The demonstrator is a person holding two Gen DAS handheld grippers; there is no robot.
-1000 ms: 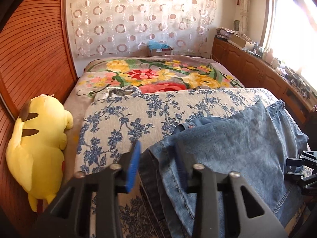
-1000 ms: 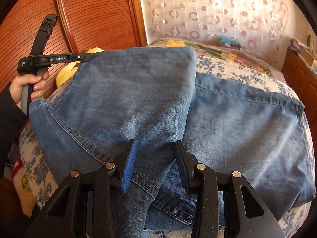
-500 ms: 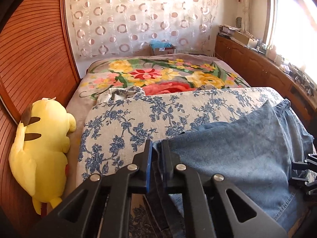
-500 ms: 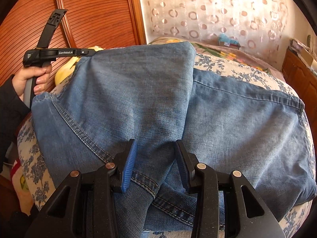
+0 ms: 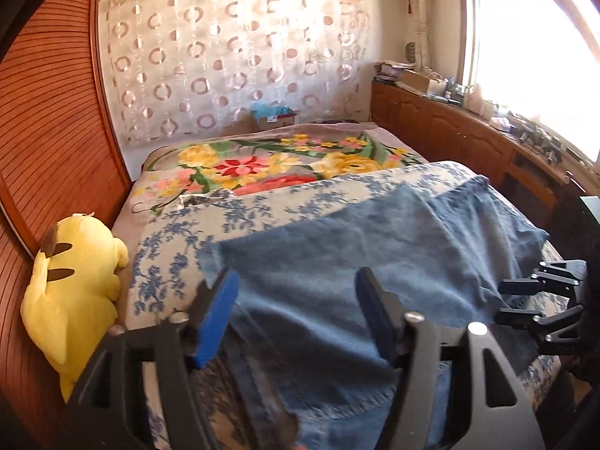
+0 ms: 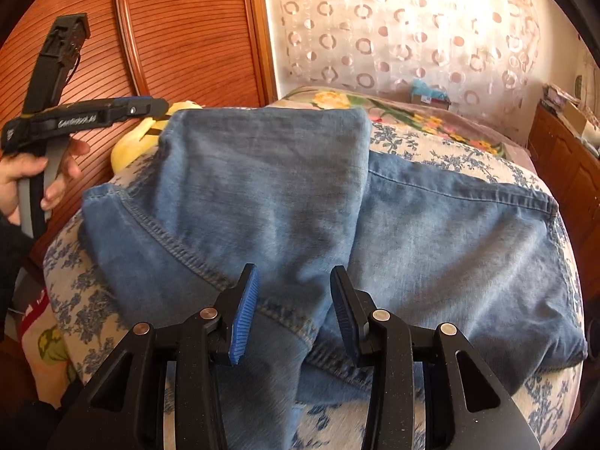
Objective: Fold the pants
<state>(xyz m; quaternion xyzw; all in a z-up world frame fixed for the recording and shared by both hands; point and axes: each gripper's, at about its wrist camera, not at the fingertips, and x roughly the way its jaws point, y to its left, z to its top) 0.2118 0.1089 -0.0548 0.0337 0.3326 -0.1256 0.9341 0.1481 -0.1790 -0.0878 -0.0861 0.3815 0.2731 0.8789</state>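
The left hand-held gripper [image 5: 294,315] has just opened, letting go so the folded pants [image 6: 285,195] rest flat on the bed [image 6: 431,142]; the right hand-held gripper [image 6: 294,311] waits open above them.

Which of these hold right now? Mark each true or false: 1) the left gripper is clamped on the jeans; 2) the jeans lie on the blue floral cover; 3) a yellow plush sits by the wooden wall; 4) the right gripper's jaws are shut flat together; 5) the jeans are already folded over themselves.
1) False. The left gripper has just opened; its jaws stand apart above the jeans, gripping nothing.
2) True, on the floral cover.
3) True: the yellow plush lies beside the wooden wall.
4) False. The right gripper has a clear gap between its pads.
5) True, one layer lies over another.
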